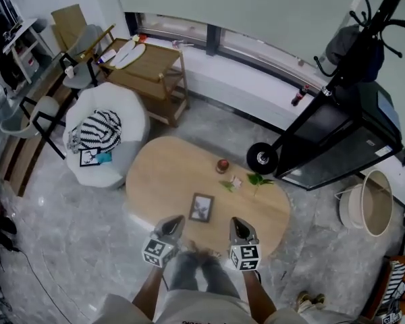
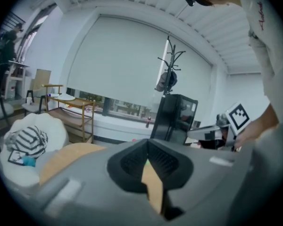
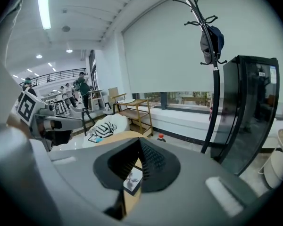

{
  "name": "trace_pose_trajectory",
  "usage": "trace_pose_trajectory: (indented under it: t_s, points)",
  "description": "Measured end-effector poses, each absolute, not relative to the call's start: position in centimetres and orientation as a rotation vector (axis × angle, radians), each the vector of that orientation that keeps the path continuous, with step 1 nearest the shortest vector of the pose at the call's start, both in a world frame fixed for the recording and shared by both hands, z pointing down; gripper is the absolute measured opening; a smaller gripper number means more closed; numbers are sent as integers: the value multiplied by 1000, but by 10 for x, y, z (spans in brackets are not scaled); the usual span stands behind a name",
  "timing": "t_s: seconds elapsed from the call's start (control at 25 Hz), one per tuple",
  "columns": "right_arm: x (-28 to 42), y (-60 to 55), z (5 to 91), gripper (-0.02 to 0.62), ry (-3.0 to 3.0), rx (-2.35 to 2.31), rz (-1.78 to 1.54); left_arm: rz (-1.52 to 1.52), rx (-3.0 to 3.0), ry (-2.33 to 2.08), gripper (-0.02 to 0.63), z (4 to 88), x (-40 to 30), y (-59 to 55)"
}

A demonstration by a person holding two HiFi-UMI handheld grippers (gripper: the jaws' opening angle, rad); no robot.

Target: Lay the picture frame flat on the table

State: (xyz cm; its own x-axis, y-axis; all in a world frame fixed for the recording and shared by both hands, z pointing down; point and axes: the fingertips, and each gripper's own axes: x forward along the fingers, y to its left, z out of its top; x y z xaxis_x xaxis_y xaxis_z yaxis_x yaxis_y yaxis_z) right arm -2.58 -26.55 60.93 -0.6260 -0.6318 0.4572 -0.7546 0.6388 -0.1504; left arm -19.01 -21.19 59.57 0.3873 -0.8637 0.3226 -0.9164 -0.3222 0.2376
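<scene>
The picture frame (image 1: 201, 207) lies flat, face up, on the oval wooden table (image 1: 162, 174), near its front edge. My left gripper (image 1: 175, 221) hovers above the front edge just left of the frame, and my right gripper (image 1: 237, 222) hovers just right of it. Both are shut with nothing between the fingers and neither touches the frame. In the right gripper view the frame (image 3: 131, 179) shows through the wedge under the closed right gripper (image 3: 139, 143). In the left gripper view only bare table (image 2: 66, 157) shows beneath the closed left gripper (image 2: 147, 145).
A small red round object (image 1: 222, 165), a little pale item (image 1: 235, 181) and green leaves (image 1: 258, 179) sit on the table's far right. A white armchair (image 1: 121, 113) with striped cloth stands left, a wooden trolley (image 1: 148, 69) behind, a black cabinet (image 1: 337, 137) right.
</scene>
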Motion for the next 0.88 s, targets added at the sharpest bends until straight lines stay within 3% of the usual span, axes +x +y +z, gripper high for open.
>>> trace_pose_trajectory:
  t_s: [0.88]
  points:
    - [56,-283,457,5,-2552,1376,286,85,2371,-1745,-2,449,-201,-222]
